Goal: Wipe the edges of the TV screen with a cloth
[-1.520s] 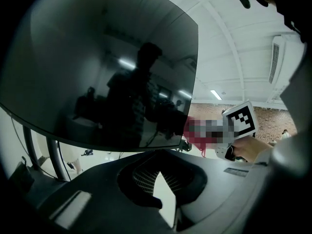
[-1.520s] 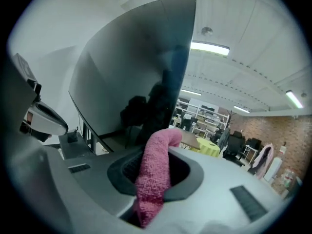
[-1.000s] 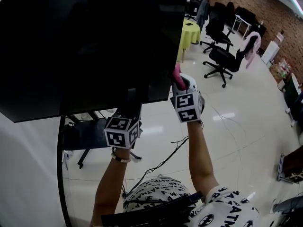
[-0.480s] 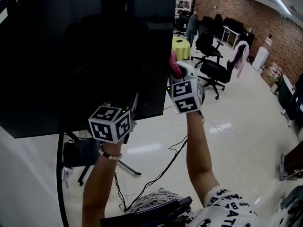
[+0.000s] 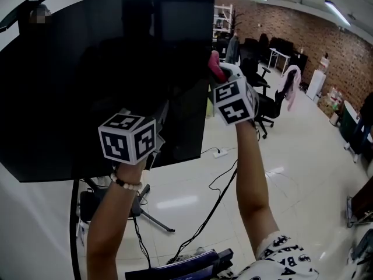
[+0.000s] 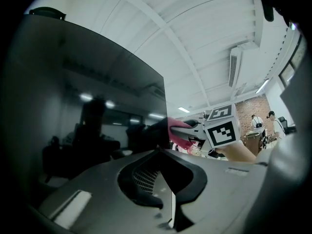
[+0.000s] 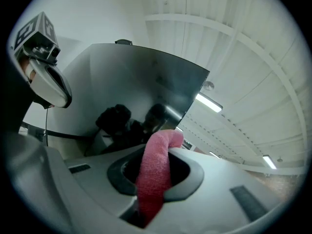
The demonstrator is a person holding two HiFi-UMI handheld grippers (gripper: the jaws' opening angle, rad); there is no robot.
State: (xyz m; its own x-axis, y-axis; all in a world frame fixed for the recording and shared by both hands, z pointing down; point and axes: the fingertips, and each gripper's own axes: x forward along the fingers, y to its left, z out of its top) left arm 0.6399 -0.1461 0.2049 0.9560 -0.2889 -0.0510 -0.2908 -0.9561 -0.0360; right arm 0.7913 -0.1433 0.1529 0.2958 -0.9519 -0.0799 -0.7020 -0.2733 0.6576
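Office floor (image 5: 303, 174) below, right hand-held gripper (image 5: 218, 70) pinches cloth (image 7: 154, 172) at TV (image 5: 87, 86) edge; left hand-held gripper (image 6: 168, 182) closed.

The dark TV screen (image 5: 105, 80) blocks everything ahead and to the left of the right gripper (image 5: 220, 73), whose pink cloth (image 5: 214, 65) touches the screen's right edge. To that gripper's right and above it there is open air. Office chairs (image 5: 265, 101) stand well apart behind it. The left gripper (image 5: 163, 118) is close against the screen's lower part. Below it, a stand leg (image 5: 152, 220) and loose cables (image 5: 217, 202) cross the otherwise open floor (image 5: 303, 174).
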